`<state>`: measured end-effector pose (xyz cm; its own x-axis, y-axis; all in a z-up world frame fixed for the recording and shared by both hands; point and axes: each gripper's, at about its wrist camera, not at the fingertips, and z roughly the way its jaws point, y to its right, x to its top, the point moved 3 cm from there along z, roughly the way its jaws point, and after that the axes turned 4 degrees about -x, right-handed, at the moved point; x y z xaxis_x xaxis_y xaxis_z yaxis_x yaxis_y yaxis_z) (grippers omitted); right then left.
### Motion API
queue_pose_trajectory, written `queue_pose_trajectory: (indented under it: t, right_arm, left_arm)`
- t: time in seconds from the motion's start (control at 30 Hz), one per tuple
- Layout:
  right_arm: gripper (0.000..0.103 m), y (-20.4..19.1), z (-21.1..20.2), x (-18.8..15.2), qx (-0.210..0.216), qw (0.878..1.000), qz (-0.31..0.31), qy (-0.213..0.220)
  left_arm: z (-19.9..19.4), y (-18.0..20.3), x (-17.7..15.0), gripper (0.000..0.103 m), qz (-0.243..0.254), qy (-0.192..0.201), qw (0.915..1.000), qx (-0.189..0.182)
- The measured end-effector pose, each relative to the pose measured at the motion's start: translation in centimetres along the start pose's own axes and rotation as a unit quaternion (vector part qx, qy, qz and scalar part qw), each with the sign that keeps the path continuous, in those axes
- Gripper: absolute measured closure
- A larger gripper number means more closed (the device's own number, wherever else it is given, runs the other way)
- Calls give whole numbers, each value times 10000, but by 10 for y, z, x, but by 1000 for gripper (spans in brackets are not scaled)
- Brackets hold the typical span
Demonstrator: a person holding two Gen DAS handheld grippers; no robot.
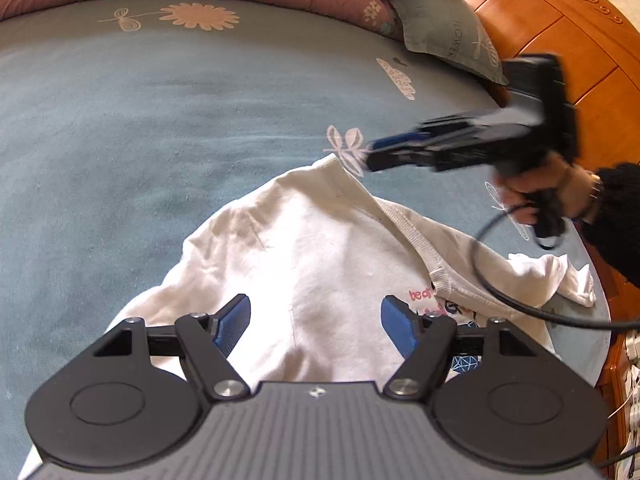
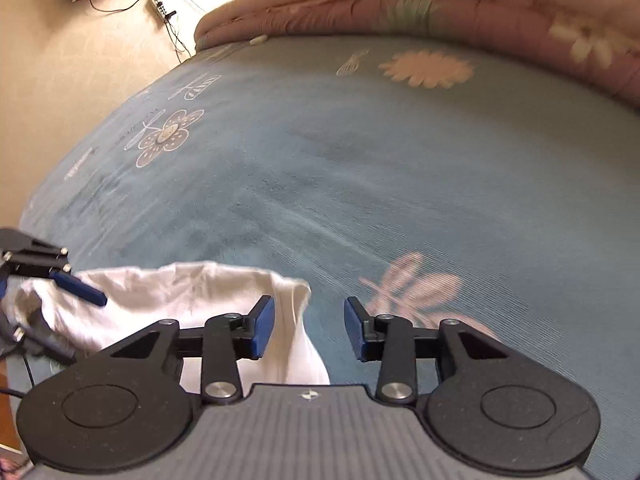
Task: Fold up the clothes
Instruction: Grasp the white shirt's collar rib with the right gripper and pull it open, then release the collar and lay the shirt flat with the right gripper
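Folding under way: crumpled white cotton T-shirt (image 1: pixel 312 248) lies on blue floral bedsheet (image 1: pixel 120 120); left gripper (image 1: pixel 316 320) and right gripper (image 2: pixel 310 328) jaws both released, empty. Next: regrasp an edge.

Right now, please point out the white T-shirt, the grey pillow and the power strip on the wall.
white T-shirt (image 1: pixel 312 248): left wrist view, flat back panel.
grey pillow (image 1: pixel 444 34): left wrist view, its face.
power strip (image 2: pixel 157 5): right wrist view, its body.

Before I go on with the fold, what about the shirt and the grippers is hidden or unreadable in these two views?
- White shirt: its near end is hidden behind the left gripper body in the left wrist view.
- Shirt print: partly covered by a fold, unreadable.
- Right gripper: motion-blurred in the left wrist view.
- Left gripper: cut off by the left edge in the right wrist view.
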<state>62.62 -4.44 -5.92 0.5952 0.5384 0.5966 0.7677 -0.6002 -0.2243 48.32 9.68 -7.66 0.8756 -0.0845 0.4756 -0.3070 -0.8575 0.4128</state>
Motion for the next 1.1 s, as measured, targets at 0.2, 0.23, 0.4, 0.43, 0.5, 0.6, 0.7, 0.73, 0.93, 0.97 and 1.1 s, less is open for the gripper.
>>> queue_pose_trajectory:
  t: [0.2,0.23,0.4,0.43,0.5,0.6,0.7,0.73,0.93,0.97,1.1]
  right_arm:
    - [60,-28,-58,-64,-325,9985,-349,-261]
    - [60,-34,-64,-78,-349,9979,-403,-380]
    - [60,-62,-66,-140,-595,9919,-623,-936]
    - [60,-66,-67,-150,-690,9904,-701,-973]
    - [61,-71,-68,-161,-878,9883,-802,-958]
    - [74,-73,-68,-167,-1114,9858,-837,-932]
    - [89,-72,-65,-166,-1260,9813,-1064,-990]
    - [91,-71,-67,-164,-1250,9813,-1081,-990]
    - [92,-51,-89,-141,-1398,9818,-996,-809]
    - [92,-43,-92,-136,-1462,9814,-973,-771]
    - [92,-10,-100,-116,-1770,9778,-939,-619]
  left_arm:
    - [5,16,-10,31,-152,-25,9999,-63]
    - [7,19,-12,31,-192,-33,9998,-95]
    - [17,39,-23,31,-239,-136,9995,-170]
    - [18,42,-25,31,-227,-155,9995,-183]
    - [21,50,-29,31,-209,-192,9994,-214]
    - [24,58,-32,31,-179,-244,9993,-233]
    - [24,64,-33,31,-187,-255,9992,-260]
    - [24,66,-33,31,-209,-246,9991,-276]
    - [22,69,-33,31,-275,-242,9989,-285]
    - [22,69,-32,31,-284,-233,9989,-282]
    - [22,69,-30,31,-311,-202,9990,-262]
